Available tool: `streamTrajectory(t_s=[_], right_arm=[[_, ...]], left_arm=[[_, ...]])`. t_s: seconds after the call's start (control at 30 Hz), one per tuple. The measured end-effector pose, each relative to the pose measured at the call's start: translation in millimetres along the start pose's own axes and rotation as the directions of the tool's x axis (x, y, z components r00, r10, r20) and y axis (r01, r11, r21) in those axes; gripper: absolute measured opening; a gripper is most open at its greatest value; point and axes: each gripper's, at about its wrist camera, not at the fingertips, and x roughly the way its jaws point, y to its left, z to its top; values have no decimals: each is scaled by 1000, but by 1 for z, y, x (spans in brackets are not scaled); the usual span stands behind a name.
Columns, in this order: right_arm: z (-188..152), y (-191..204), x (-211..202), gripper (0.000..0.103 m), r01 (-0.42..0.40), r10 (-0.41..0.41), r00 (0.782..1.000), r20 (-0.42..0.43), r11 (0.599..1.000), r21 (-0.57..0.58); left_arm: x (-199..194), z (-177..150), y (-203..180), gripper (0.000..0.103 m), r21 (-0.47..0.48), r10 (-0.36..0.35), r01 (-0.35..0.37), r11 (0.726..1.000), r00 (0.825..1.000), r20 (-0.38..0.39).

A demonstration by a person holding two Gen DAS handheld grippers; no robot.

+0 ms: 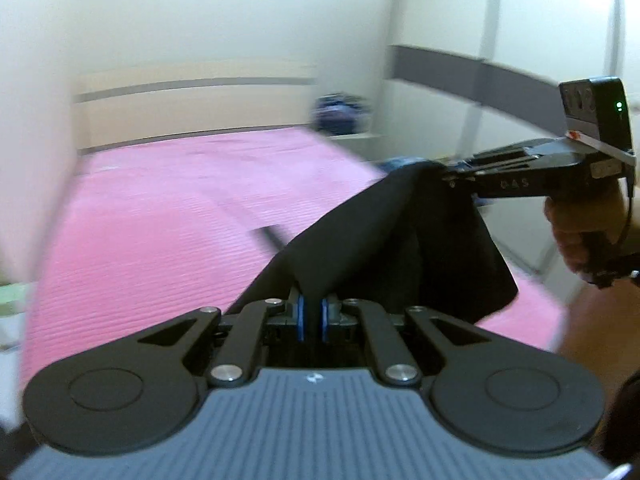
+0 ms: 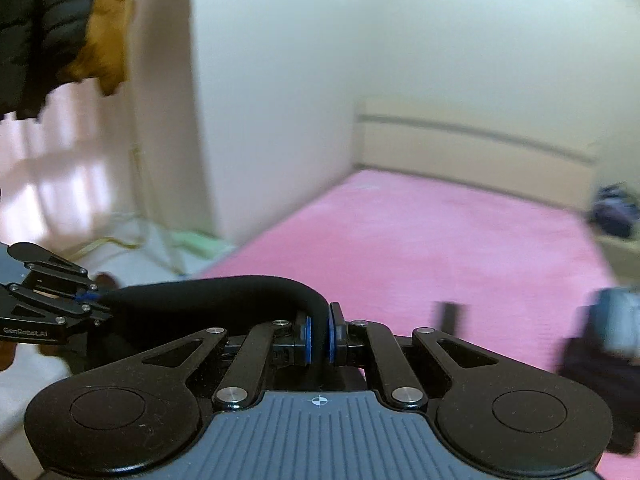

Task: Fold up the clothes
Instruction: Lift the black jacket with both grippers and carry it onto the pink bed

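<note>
A black garment (image 1: 384, 232) hangs in the air above a pink bed (image 1: 168, 208), stretched between both grippers. My left gripper (image 1: 313, 318) is shut on one edge of the cloth, which rises from its blue pads. In the left wrist view the right gripper (image 1: 450, 178) comes in from the right, held by a hand (image 1: 572, 224), and pinches the other end. In the right wrist view my right gripper (image 2: 319, 338) is shut on a rolled black edge (image 2: 224, 294) that runs left to the left gripper (image 2: 90, 300).
The pink bed (image 2: 440, 240) has a beige headboard (image 1: 196, 100) against a white wall. A blue bundle (image 1: 340, 114) sits on a shelf by the headboard. More dark and blue clothes (image 2: 608, 336) lie at the bed's right edge. A dark jacket (image 2: 44, 28) hangs at upper left.
</note>
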Motion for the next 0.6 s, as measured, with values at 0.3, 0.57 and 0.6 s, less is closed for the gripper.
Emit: streamTrajectory(t_s=[0.3,0.57,0.6], right_arm=[[35,-37,-115,6,242,-245,962,120,969,39],[16,-93,13,76,402,-403,914,-52,915,-25],[5,-98,26,83,441,-443,894,-64,896,-40]], left_arm=[[37,67,-19,6,68,-296,292,954,953,64],[118,62,62,48,-27,54,-55,998,998,-30],[124,52,72,50,-20,87,-88,996,995,-51]])
